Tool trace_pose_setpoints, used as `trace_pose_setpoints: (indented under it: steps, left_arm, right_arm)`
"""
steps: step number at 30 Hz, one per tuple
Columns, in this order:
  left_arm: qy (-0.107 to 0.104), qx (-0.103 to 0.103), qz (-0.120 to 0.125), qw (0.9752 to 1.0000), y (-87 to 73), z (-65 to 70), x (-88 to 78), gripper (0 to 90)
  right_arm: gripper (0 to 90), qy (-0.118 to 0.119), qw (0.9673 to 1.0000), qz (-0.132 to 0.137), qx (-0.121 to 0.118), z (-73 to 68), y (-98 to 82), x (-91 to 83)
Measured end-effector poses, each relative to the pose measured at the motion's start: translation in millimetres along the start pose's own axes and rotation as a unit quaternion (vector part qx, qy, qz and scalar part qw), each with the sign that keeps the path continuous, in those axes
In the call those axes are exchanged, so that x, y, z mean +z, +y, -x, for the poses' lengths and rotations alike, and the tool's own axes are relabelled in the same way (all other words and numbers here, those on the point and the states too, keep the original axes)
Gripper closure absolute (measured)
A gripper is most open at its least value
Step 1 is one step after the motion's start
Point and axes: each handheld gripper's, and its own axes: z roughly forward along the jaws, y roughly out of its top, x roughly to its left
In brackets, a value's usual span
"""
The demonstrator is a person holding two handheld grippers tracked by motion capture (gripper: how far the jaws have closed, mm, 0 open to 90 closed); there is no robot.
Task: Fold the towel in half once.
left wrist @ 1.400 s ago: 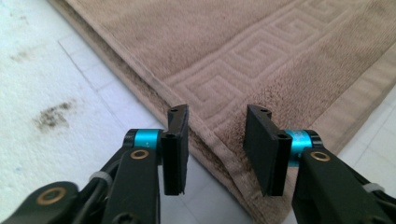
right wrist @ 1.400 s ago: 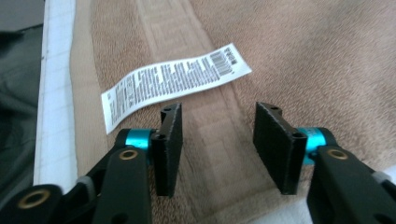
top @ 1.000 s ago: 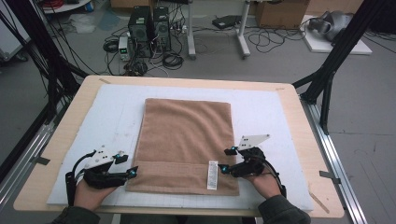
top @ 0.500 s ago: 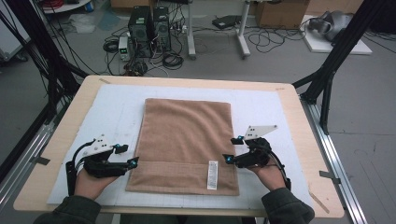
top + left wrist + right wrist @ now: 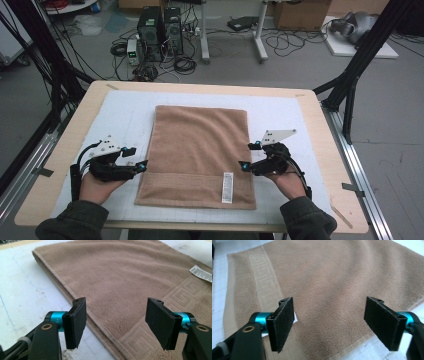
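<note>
While the tan towel (image 5: 199, 152) lies flat and folded in the middle of the white mat (image 5: 125, 120) on the wooden table (image 5: 320, 125), a gripper sits at each of its long sides. The left gripper (image 5: 134, 159) is at the towel's left edge, near the patterned band that runs across the near end; the person's left hand (image 5: 95, 185) holds it low over the mat. In the left gripper view its two black pads (image 5: 75, 322) stand wide apart with nothing between them — the towel's left hem passes through the gap below, and the key-pattern border shows beside the right pad. The right gripper (image 5: 249, 155) is at the towel's right edge, held by the right hand (image 5: 287, 181), its grey plate (image 5: 276, 135) tilted up. In the right gripper view its pads (image 5: 282, 323) are likewise spread wide and empty, with the towel's edge and plain pile beneath them. A white care label (image 5: 227, 187) lies on the band — near the towel's near right corner. Beyond the far edge of the table, cables and computer towers (image 5: 160, 25) sit on the floor.
</note>
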Motion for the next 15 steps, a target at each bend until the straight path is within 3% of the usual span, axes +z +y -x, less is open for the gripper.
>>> trace_pose_setpoints:
  steps: [15]
  left_arm:
    - [0.010, -0.004, -0.007, 0.9999, 9.5, -13.5, 0.7, 34.3]
  right_arm:
    - [23.2, -0.006, 0.9999, -0.006, -0.015, 2.0, 6.2, 0.7]
